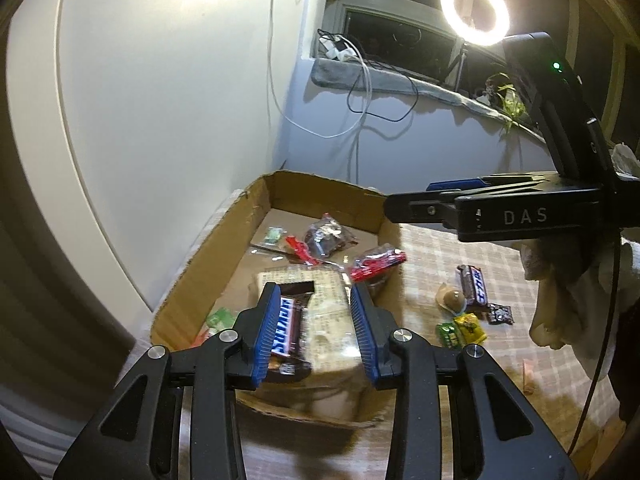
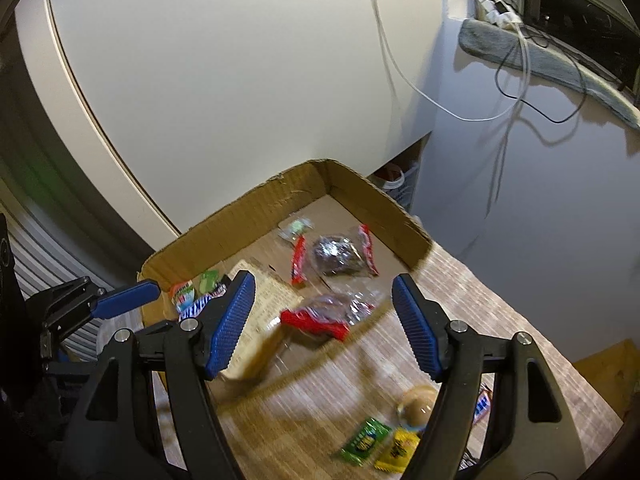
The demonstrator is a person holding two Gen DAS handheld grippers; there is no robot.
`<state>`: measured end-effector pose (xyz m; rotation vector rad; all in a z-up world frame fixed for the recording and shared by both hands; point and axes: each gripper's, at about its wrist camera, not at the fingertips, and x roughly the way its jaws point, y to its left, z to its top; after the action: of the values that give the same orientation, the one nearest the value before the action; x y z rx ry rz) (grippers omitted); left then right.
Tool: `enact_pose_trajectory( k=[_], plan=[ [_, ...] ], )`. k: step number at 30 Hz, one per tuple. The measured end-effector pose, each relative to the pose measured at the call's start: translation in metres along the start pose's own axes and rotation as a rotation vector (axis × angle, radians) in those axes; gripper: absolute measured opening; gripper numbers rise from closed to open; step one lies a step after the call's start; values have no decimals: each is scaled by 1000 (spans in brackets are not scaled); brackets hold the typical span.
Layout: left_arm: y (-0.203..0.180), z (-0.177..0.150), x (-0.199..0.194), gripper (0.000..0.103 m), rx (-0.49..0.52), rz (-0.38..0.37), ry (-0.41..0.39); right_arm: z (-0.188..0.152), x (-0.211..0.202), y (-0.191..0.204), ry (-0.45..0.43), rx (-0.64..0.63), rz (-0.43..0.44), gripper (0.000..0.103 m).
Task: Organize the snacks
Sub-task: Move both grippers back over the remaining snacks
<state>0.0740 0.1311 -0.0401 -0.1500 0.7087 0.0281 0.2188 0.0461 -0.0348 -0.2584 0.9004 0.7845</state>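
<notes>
A shallow cardboard box [image 1: 192,268] sits on a checked tablecloth and holds several wrapped snacks on a newspaper-print packet [image 1: 328,320]. My left gripper [image 1: 316,332] is open above the box; a Snickers bar [image 1: 286,330] leans against its left pad, blurred, with a gap to the right pad. My right gripper [image 2: 324,326] is open and empty above the box's near edge [image 2: 416,236]; a red-ended clear packet [image 2: 320,316] lies below it. It shows from the side in the left wrist view [image 1: 404,204].
Loose snacks lie on the cloth right of the box: a second Snickers bar [image 1: 474,284], a brown ball candy [image 1: 454,300], green [image 1: 450,334] and yellow [image 1: 472,326] packets. A white wall panel [image 1: 160,100] stands behind the box. A ring light [image 1: 474,12] shines at the window sill.
</notes>
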Motion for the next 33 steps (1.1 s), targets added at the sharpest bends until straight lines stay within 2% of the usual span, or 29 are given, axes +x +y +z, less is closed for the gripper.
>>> enact_pose_trajectory(
  k=[9, 18, 25, 31, 33],
  plan=[
    [-38, -5, 1, 35, 43, -62, 18, -37, -43, -43, -2, 33, -68, 74],
    [-88, -18, 19, 35, 105, -141, 84, -90, -72, -102, 34, 118, -131, 74],
    [-112, -32, 43, 35, 114, -190, 174, -124, -70, -122, 90, 113, -111, 74],
    [-119, -38, 66, 34, 115, -185, 249, -144, -53, -117, 158, 33, -88, 74],
    [-120, -39, 74, 30, 112, -179, 270, -148, -47, -116, 173, 18, -86, 74]
  ],
)
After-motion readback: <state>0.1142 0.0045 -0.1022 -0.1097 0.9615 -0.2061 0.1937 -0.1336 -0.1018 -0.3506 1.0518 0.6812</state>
